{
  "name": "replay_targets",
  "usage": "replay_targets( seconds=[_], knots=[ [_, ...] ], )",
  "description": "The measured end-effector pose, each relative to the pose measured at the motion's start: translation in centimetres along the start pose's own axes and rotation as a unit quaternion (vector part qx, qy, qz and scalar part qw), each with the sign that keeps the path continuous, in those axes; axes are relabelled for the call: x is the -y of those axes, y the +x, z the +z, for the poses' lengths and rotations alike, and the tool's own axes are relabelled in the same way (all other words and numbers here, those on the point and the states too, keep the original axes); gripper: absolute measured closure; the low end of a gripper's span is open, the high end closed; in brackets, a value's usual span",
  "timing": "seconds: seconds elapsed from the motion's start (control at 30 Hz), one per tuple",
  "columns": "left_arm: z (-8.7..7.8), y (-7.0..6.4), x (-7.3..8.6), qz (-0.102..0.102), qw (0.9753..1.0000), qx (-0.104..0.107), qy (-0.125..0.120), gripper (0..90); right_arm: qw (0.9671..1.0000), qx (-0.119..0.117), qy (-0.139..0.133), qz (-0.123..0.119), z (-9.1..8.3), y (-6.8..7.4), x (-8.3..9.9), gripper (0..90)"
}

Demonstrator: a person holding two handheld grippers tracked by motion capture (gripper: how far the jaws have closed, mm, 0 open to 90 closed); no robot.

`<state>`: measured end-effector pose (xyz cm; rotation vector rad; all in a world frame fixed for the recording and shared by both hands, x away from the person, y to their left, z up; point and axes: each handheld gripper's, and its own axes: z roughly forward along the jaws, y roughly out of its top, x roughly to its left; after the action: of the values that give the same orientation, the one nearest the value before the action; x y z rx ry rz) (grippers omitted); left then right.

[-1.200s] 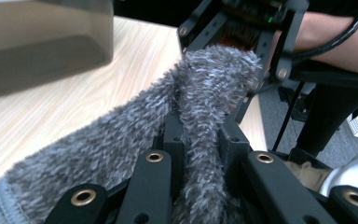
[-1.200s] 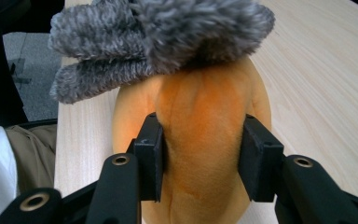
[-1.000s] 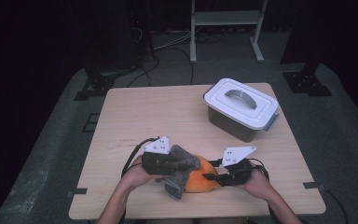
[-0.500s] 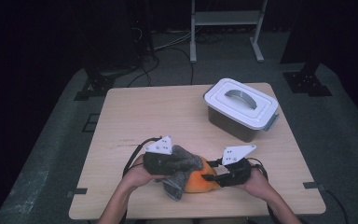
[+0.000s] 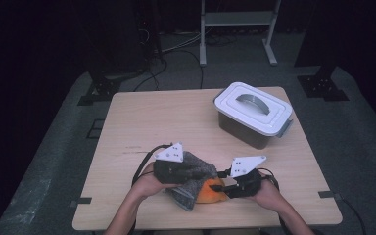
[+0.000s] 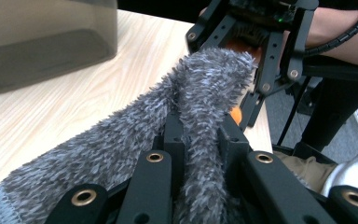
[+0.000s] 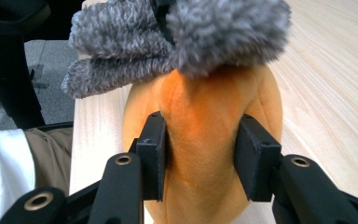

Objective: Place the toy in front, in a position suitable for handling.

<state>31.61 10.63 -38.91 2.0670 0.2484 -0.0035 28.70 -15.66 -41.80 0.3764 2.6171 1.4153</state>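
A fuzzy grey cloth lies near the table's front edge, draped over an orange plush toy. My left gripper is shut on a fold of the grey cloth, which stands up between its jaws. From the right, my right gripper is shut on the orange plush toy, whose soft body bulges between the two pads. In the right gripper view the grey cloth covers the toy's far end. The right gripper faces me in the left gripper view.
A grey storage box with a white handled lid stands at the back right of the wooden table. Cables trail from both grippers. A dark floor with stands and cables surrounds the table.
The grey cloth has shifted slightly over the orange toy. Both grippers keep their hold and stay near the same spot.
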Motion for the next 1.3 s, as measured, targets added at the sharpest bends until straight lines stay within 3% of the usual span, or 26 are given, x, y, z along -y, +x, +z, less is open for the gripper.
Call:
replay_targets(
  seconds=[0.13, 0.23, 0.4, 0.47, 0.53, 0.63, 0.77, 0.87, 1.0, 1.13, 1.3],
  knots=[
    [-1.0, 1.3, 1.3, -0.029, 0.9995, -0.008, -0.012, 77.5, 1.0000, 0.004, -0.001, -0.001, -0.3, -0.2, 0.1, 57.7],
    [-1.4, 1.6, 1.7, -0.036, 0.9992, -0.010, -0.017, 77.4, 1.0000, 0.009, -0.003, 0.001, -0.4, -0.3, 0.2, 57.7],
    [-1.4, 0.9, 0.6, -0.018, 0.9994, -0.001, -0.031, 77.5, 0.9997, 0.021, -0.015, -0.002, -0.3, -0.3, -0.1, 58.9],
    [-1.3, 0.0, -0.4, 0.005, 0.9997, -0.007, -0.023, 77.4, 0.9994, 0.027, -0.020, -0.003, -0.3, -0.2, -0.3, 59.1],
    [-1.2, -0.3, -0.8, 0.009, 0.9996, -0.001, -0.027, 77.4, 0.9993, 0.030, -0.022, -0.005, -0.2, 0.0, -0.4, 58.9],
    [-0.7, -0.4, -0.6, 0.011, 0.9999, -0.004, -0.010, 77.4, 0.9995, 0.023, -0.021, -0.011, -0.1, 0.1, -0.3, 59.0],
    [-1.0, 0.6, 0.4, -0.007, 0.9999, -0.014, -0.001, 77.4, 0.9996, 0.019, -0.012, -0.015, -0.4, -0.4, 0.3, 58.9],
    [-1.7, 1.4, 1.5, -0.028, 0.9992, -0.028, 0.001, 77.1, 0.9998, 0.014, -0.010, 0.002, -0.9, -1.1, 1.0, 58.5],
    [-1.8, 2.0, 2.6, -0.054, 0.9984, -0.018, -0.007, 77.1, 0.9993, 0.000, -0.014, 0.035, -1.0, -2.0, 1.6, 48.5],
    [-1.3, 1.6, 2.4, -0.050, 0.9987, 0.005, -0.012, 77.1, 0.9991, -0.006, -0.006, 0.041, -0.9, -1.9, 1.0, 26.4],
    [-0.4, 0.8, 1.8, -0.037, 0.9988, 0.032, -0.003, 77.1, 0.9990, -0.013, 0.007, 0.042, -0.5, -1.6, 0.6, 22.9]
  ],
)
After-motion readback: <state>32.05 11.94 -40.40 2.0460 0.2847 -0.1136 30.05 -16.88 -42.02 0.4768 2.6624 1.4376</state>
